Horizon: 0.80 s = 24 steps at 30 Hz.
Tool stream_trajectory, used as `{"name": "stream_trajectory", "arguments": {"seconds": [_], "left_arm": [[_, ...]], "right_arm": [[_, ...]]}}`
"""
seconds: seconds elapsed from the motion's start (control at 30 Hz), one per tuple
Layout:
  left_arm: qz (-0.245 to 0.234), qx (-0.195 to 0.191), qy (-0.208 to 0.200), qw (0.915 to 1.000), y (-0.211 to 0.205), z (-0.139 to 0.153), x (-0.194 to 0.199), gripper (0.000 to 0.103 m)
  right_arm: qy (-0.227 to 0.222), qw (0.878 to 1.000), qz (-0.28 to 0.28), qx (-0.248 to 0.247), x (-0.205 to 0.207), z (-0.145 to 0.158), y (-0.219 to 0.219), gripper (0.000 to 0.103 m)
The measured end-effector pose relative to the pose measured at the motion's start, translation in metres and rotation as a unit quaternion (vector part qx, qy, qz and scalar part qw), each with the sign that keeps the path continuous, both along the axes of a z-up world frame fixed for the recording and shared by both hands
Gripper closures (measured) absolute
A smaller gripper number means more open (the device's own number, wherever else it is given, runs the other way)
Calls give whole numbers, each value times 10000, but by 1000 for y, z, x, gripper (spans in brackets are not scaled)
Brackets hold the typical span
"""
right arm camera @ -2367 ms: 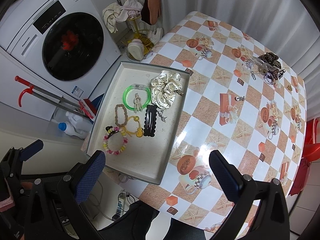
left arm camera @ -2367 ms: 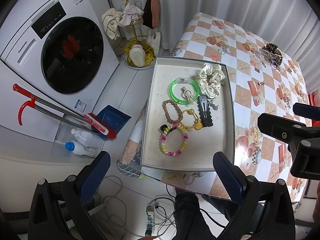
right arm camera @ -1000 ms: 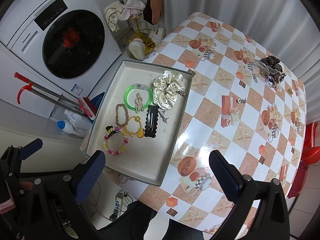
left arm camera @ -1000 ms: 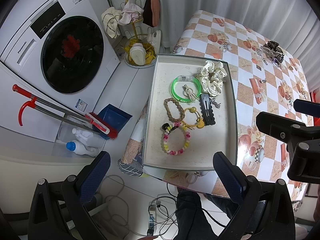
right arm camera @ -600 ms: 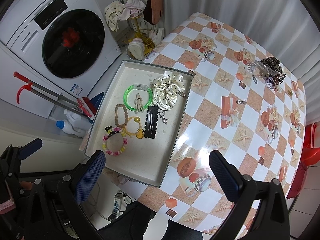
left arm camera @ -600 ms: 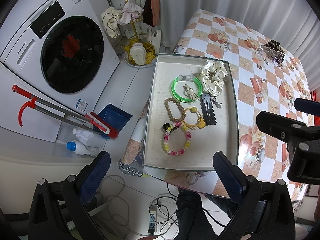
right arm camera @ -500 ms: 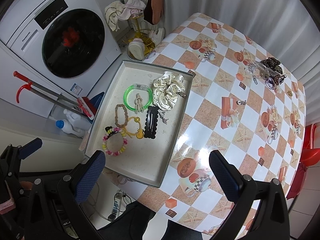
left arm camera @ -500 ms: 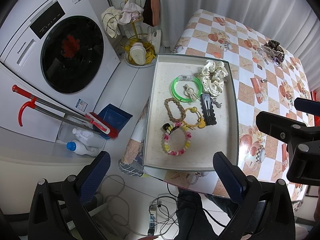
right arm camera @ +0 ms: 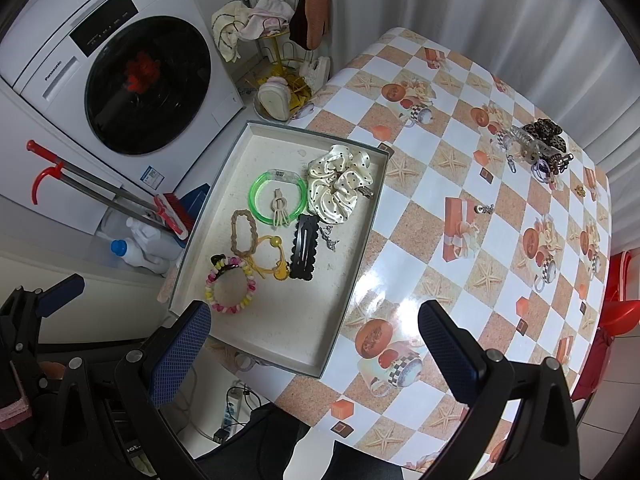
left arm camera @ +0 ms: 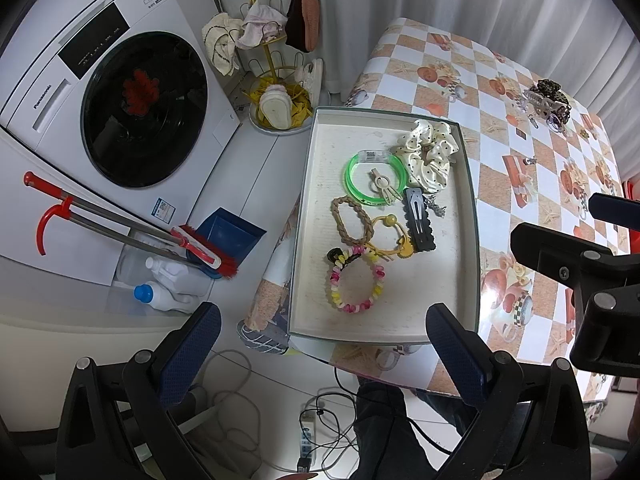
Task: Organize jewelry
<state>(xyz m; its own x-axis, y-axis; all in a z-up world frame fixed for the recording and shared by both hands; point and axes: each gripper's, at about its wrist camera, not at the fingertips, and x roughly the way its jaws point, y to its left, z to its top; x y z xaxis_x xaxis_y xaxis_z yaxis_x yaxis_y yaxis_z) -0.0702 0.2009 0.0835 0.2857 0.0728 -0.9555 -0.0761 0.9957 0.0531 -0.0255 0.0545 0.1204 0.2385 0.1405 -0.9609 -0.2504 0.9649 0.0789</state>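
White front-loading washing machine (left arm camera: 132,96) stands beside the checkered oilcloth table (right arm camera: 500,240); the shallow grey rectangular tray (right arm camera: 276,344) holds jewelry, nothing shifted since earlier; left gripper (left arm camera: 320,344) and right gripper (right arm camera: 316,344) stay spread wide, empty

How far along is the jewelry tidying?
Partly done: the tray already holds a green bangle, a cream scrunchie, a black clip and a beaded bracelet. Nothing is in hand: the left claw and right claw hang open. Left: the pile of clips at the table's far edge and a small charm.
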Motion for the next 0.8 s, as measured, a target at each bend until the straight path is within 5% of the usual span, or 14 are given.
{"name": "stream_trajectory", "arguments": {"seconds": [0.8], "left_arm": [[50, 47, 73, 9999, 7, -3, 1, 0]], "right_arm": [[1, 10000, -39, -15, 0, -1, 5, 0]]}}
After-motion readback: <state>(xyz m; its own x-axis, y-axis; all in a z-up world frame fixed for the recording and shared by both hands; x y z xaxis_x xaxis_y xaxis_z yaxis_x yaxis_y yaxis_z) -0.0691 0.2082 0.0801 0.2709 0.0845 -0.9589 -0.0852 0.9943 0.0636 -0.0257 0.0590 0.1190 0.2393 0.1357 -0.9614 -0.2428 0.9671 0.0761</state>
